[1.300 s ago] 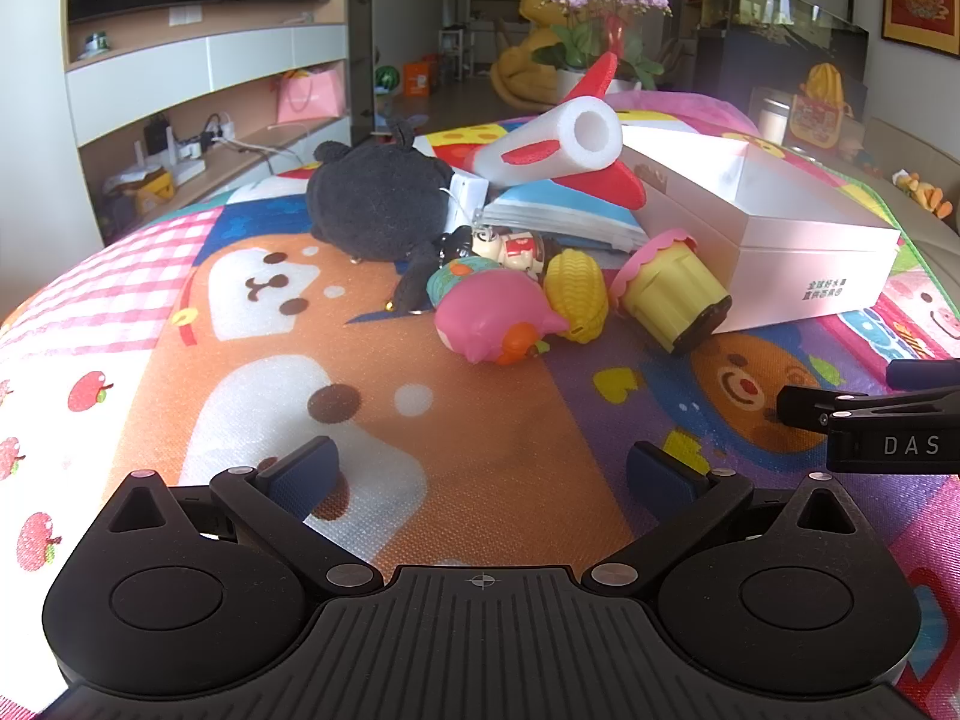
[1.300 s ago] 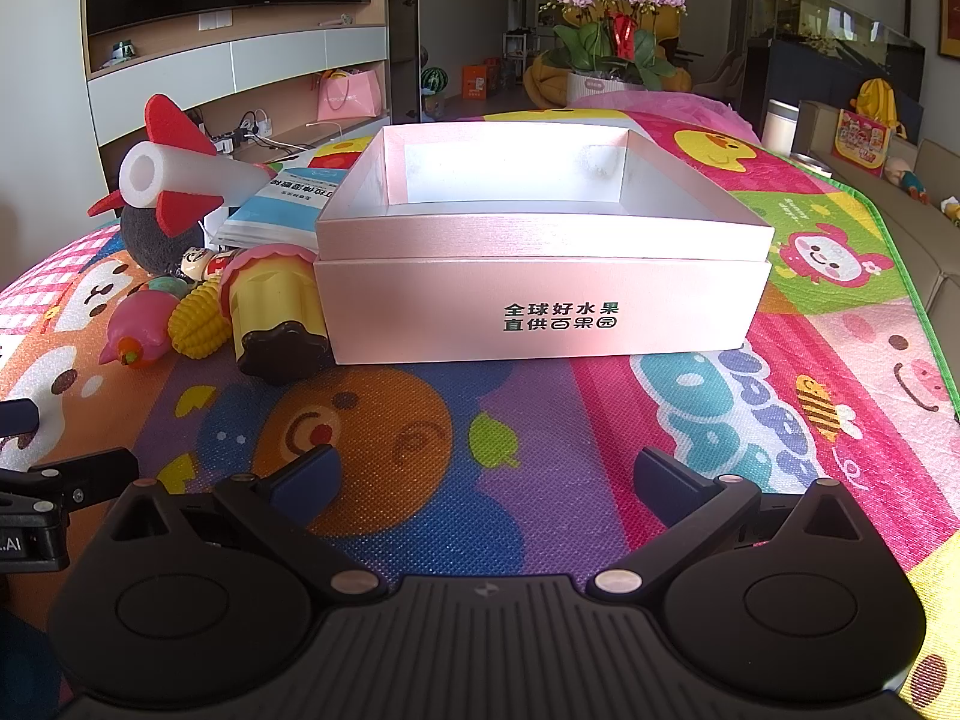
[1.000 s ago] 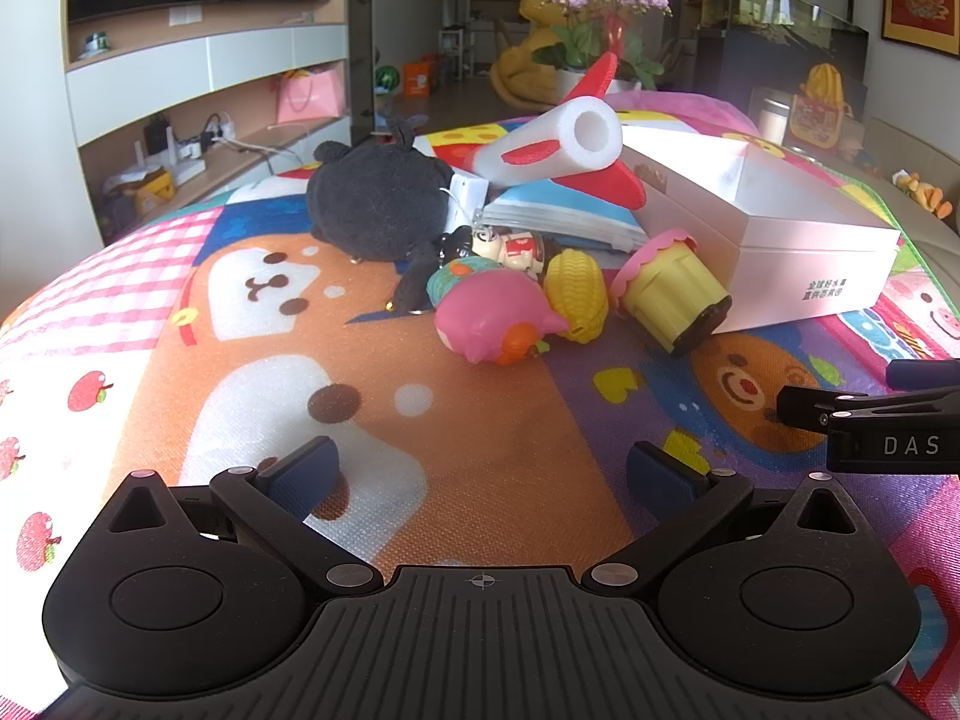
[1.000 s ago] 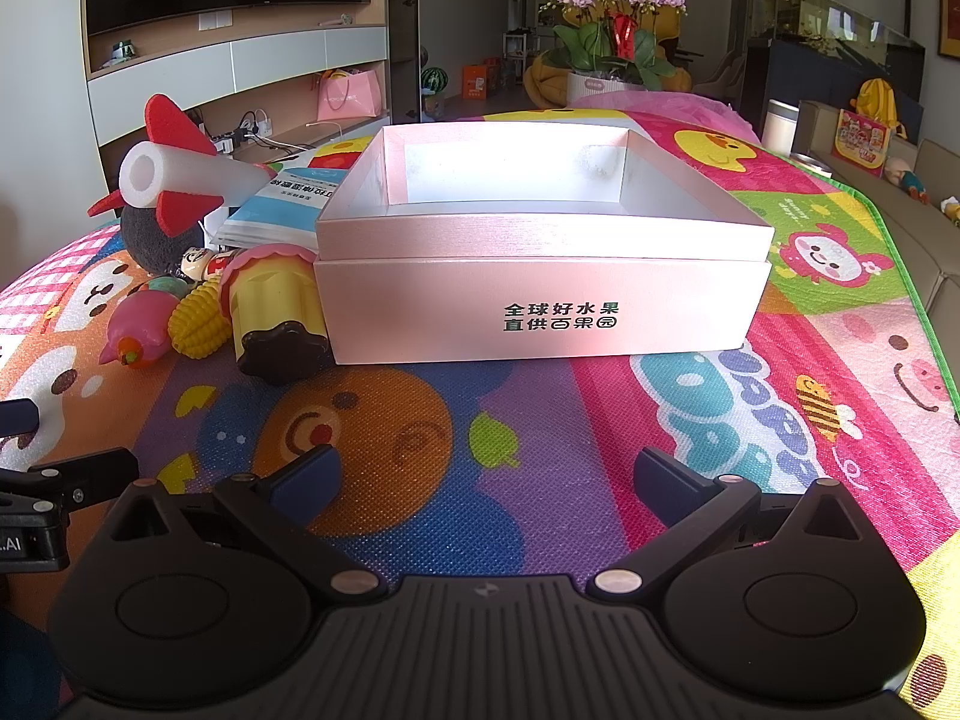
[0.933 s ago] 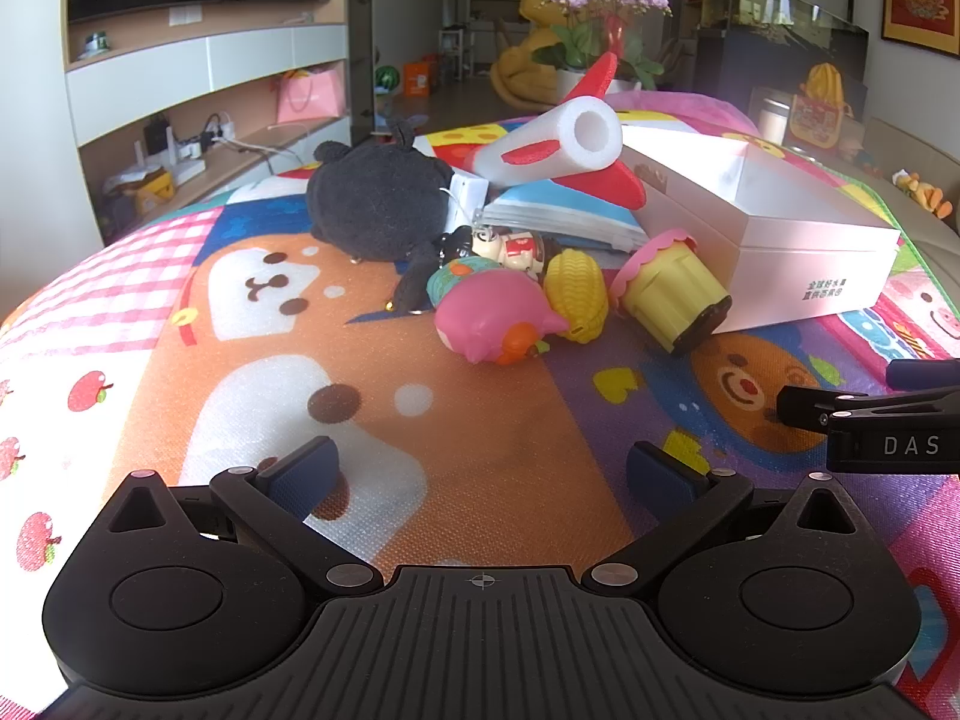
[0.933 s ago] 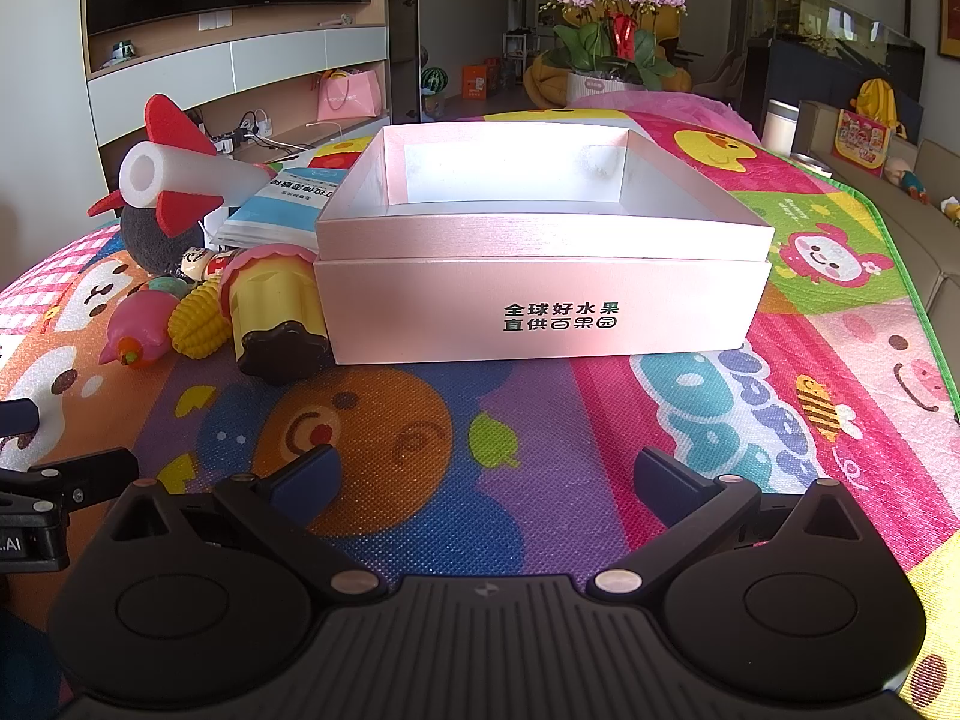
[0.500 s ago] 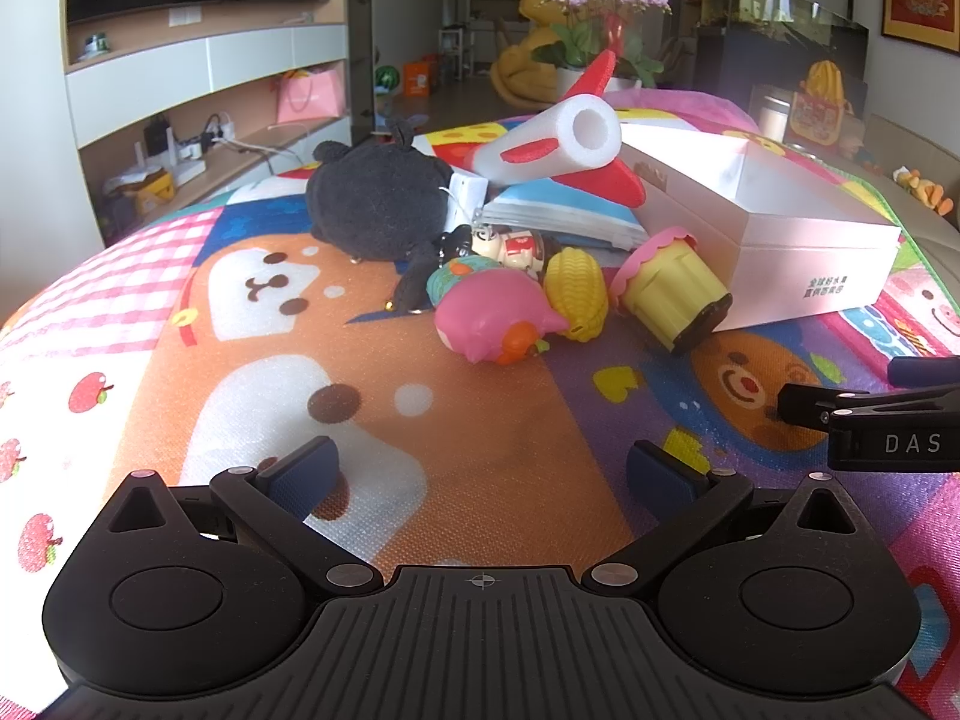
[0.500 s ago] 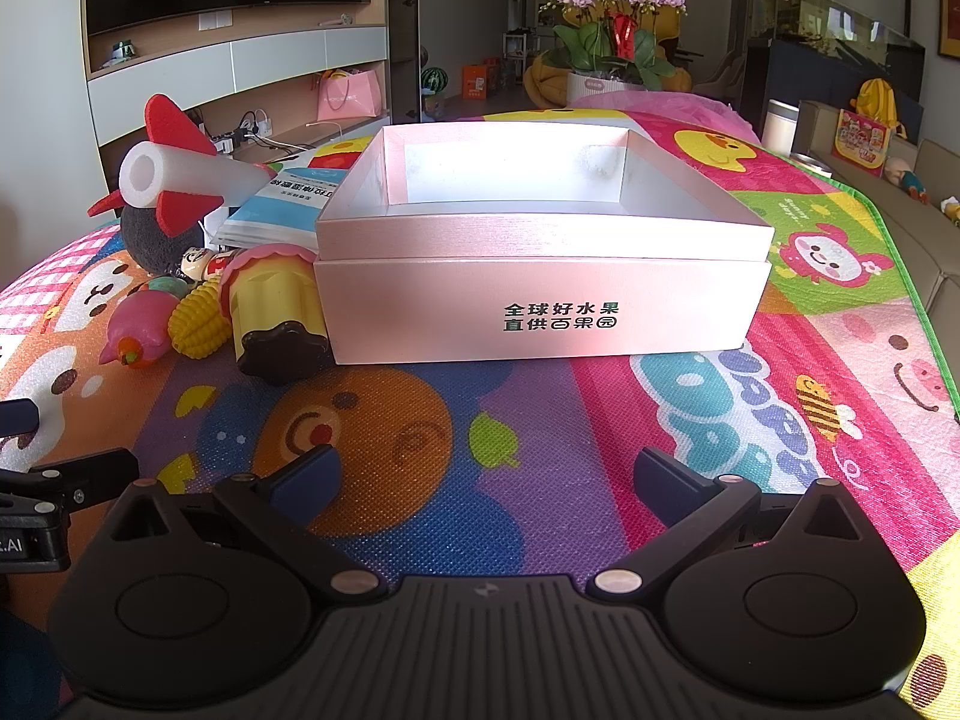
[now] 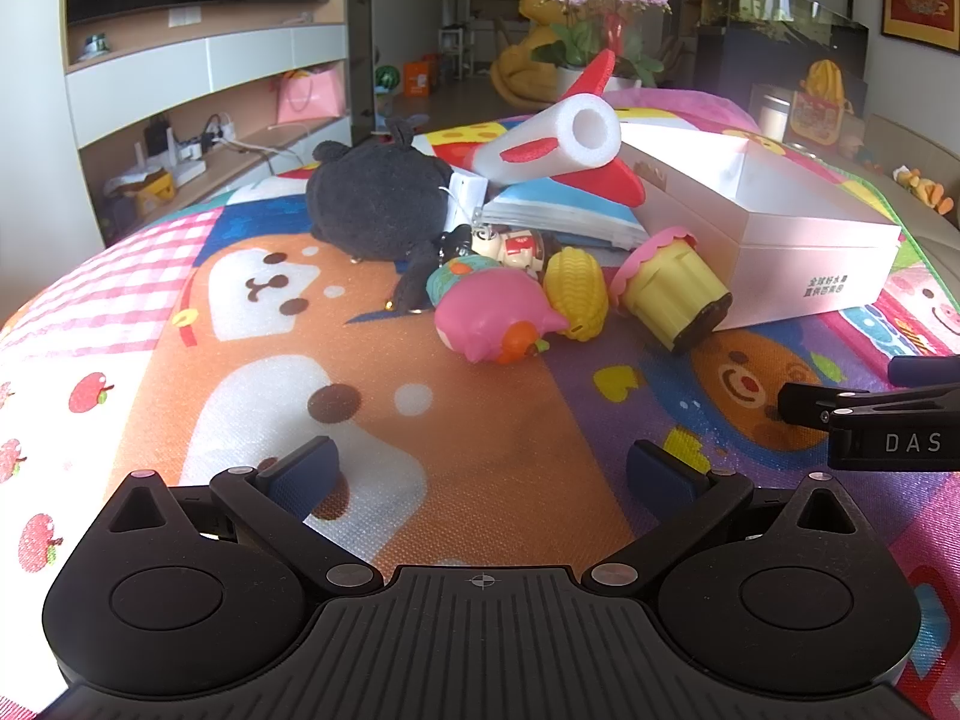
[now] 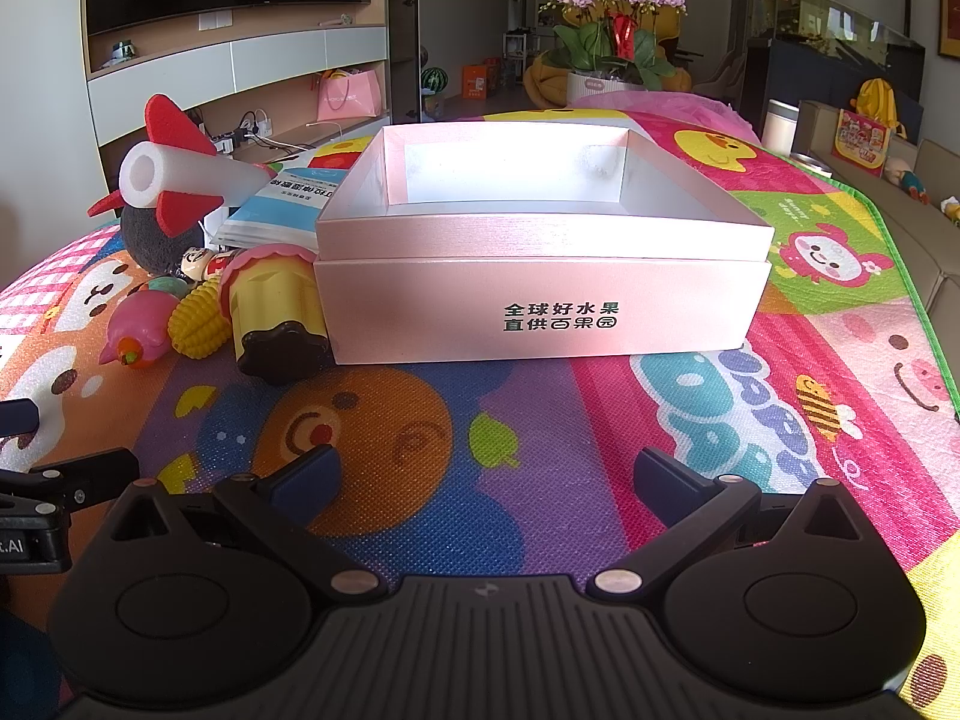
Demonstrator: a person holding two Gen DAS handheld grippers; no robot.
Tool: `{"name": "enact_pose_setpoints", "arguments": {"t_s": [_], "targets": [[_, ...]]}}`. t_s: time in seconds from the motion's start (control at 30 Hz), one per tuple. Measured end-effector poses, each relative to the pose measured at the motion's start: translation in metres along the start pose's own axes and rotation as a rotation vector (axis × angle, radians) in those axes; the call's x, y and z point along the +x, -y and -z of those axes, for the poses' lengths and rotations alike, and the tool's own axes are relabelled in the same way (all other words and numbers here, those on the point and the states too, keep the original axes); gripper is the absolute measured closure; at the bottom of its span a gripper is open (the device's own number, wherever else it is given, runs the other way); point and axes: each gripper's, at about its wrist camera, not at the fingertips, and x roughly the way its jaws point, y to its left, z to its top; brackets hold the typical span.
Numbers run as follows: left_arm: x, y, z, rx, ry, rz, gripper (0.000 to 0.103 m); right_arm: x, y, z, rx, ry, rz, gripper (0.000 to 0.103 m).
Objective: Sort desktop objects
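The big pink box [image 10: 543,300] sat open and empty in the middle of the play mat [image 10: 420,432]. It looked stiff and light, best left where it was.

The toys lay in a heap just left of it. The foam rocket [image 9: 555,147] looked very light and squashy; its round body seemed the best place to pinch. The black plush toy [image 9: 378,204] looked soft. The pink squeaky toy [image 9: 489,315] and yellow corn [image 9: 576,294] looked rubbery, maybe slippery.

The left gripper [image 9: 480,474] and right gripper [image 10: 486,477] were both wide open, holding nothing. A living room with flowers [image 10: 612,0] lay behind.
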Motion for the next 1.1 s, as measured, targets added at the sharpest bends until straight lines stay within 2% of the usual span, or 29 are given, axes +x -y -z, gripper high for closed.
{"name": "enact_pose_setpoints", "arguments": {"t_s": [0.6,0.77,0.87,0.97,1.03,1.1], "targets": [[0.001,0.001,0.000,0.005,-0.003,-0.005,0.000,0.003,0.001,0.000,0.001,-0.003,-0.002,0.000],[0.002,0.002,0.000,0.010,-0.008,-0.006,0.000,0.004,0.006,-0.013,-0.016,-0.083,-0.046,0.000],[0.003,0.004,-0.003,0.026,-0.028,-0.007,0.000,0.004,0.001,-0.013,-0.012,-0.091,-0.017,0.000],[0.001,-0.003,-0.008,0.006,-0.026,0.049,0.000,0.005,0.003,-0.014,-0.022,-0.106,-0.022,0.000],[-0.007,-0.006,-0.013,-0.017,0.028,0.121,0.000,0.003,0.006,-0.014,-0.053,-0.115,-0.053,0.000],[-0.017,0.002,-0.022,0.030,0.091,0.153,0.000,-0.004,0.014,-0.015,-0.085,-0.153,-0.124,0.000]]}}
